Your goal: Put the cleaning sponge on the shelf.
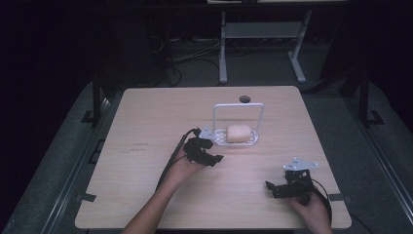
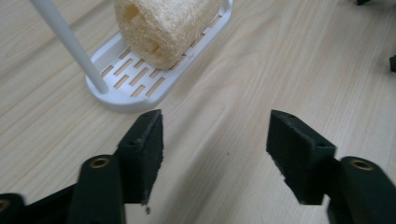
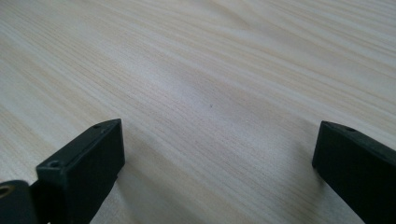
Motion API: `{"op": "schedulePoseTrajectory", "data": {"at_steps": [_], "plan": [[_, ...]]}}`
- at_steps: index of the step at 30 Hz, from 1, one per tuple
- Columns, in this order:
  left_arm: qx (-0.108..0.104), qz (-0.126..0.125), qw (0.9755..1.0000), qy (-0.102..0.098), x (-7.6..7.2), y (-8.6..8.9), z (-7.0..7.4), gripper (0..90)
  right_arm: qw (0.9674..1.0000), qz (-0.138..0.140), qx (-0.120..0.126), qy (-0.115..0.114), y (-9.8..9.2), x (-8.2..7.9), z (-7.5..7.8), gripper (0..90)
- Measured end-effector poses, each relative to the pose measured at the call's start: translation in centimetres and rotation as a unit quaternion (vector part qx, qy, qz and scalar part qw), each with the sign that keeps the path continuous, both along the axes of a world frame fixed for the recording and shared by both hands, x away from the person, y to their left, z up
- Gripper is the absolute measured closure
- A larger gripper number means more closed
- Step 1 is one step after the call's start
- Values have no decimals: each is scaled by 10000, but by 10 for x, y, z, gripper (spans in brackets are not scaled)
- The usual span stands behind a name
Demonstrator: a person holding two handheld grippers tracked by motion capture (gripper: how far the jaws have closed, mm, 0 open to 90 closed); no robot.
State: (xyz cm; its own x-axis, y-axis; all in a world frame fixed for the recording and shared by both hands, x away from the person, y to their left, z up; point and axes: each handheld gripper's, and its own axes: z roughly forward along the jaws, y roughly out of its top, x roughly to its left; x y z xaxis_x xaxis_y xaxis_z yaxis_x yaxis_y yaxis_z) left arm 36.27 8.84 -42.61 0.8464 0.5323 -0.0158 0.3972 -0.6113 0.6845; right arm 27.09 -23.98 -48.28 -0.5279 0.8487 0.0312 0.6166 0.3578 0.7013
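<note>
On the bench (image 1: 146, 170), a loofah sponge (image 1: 238, 134) lies in a white slotted rack (image 1: 219, 139).
The left tool (image 2: 215, 140) sits just short of the rack, jaws wide apart with nothing between them. The right tool (image 3: 217, 158), well apart, gapes empty over bare wood.

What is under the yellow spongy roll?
The loofah roll lies on a white slatted tray with a tall wire handle, which stands on the wooden table. The slats right beneath the roll are covered, so nothing can be seen there.
</note>
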Motion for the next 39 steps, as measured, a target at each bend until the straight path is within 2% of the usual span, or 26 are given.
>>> {"op": "schedulePoseTrajectory", "data": {"at_steps": [4,15,23,32,39], "plan": [[13,32,10000,-65,-5,10,1,260,10000,9,0,-7,0,0,0,20],[9,255,9995,-168,-18,42,-2,235,10000,12,6,-2,0,0,0,21],[65,381,9990,-226,-34,63,-7,182,10000,9,0,-8,0,0,0,21],[48,537,9979,-358,-58,91,-15,167,10000,9,0,-7,0,0,0,21],[30,641,9972,-396,-70,108,-17,166,10000,8,0,-7,0,0,0,21]]}}
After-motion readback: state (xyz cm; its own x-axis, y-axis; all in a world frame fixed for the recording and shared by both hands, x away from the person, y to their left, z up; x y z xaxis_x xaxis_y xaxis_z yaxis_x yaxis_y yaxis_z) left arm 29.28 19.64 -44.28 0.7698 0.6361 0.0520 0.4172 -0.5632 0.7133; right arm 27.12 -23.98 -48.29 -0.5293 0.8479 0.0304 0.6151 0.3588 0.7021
